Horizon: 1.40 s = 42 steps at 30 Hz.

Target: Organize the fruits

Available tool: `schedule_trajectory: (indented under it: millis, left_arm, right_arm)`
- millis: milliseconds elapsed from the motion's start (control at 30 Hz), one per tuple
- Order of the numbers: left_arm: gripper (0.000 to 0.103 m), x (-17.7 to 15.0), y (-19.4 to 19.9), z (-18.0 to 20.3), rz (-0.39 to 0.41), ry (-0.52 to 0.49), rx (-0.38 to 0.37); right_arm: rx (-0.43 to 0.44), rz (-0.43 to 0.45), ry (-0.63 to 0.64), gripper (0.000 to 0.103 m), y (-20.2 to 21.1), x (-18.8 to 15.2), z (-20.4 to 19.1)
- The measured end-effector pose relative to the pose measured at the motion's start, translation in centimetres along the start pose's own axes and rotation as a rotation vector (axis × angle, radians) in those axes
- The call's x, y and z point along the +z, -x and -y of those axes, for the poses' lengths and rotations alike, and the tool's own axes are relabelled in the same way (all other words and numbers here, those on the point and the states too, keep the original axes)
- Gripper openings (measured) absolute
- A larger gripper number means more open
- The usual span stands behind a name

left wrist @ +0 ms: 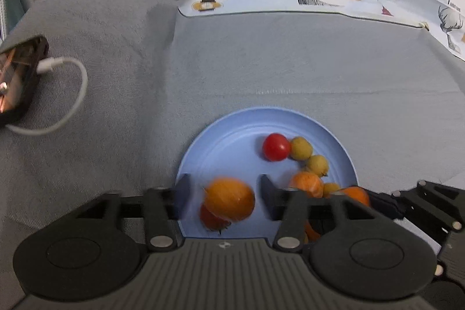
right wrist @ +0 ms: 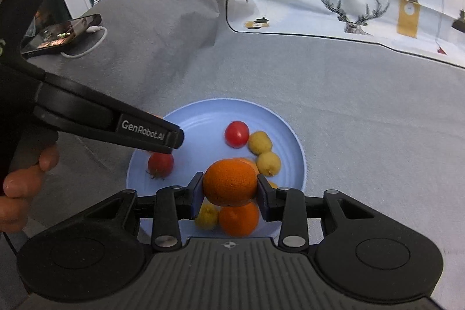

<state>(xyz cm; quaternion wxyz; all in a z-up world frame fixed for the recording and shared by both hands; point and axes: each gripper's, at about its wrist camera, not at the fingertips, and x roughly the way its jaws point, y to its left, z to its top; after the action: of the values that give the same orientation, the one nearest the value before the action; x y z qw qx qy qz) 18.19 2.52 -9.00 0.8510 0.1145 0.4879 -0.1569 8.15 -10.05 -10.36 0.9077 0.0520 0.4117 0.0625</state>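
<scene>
Jaws of the right gripper [right wrist: 229, 191] clamp an orange [right wrist: 230, 182] above the blue plate [right wrist: 296, 164]; jaws of the left gripper [left wrist: 223, 198] stand parted, an orange fruit [left wrist: 229, 199] blurred between them without visible contact. On the plate lie a red tomato [right wrist: 237, 134], two yellow fruits [right wrist: 260, 142] and another orange [right wrist: 239, 218]. A phone [right wrist: 61, 34] rests well apart on the grey cloth [right wrist: 319, 83].

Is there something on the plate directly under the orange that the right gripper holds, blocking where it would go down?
Yes. Under the held orange in the right gripper, another orange and a yellow fruit lie on the blue plate.
</scene>
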Motion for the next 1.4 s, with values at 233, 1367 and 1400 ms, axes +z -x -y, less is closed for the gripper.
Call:
schedule_trajectory:
  millis: [233,1367,1400]
  left_arm:
    - [0.103,-1.8,4.5,1.1,0.093,-0.093,0.030]
    - [0.103,-15.6,22.9,3.8,0.209,0.007,0.088]
    - [0.103,-15.6,23.0,3.8,0.210,0.006,0.086]
  right_arm:
    - [-0.080,0.028,0.038,0.088,3.3,-0.5,0.1]
    - [-0.227,0.277,0.029,0.102,23.0,-10.2,-5.1]
    - [-0.229,0.280,0.032,0.102,23.2,-10.3,-5.2]
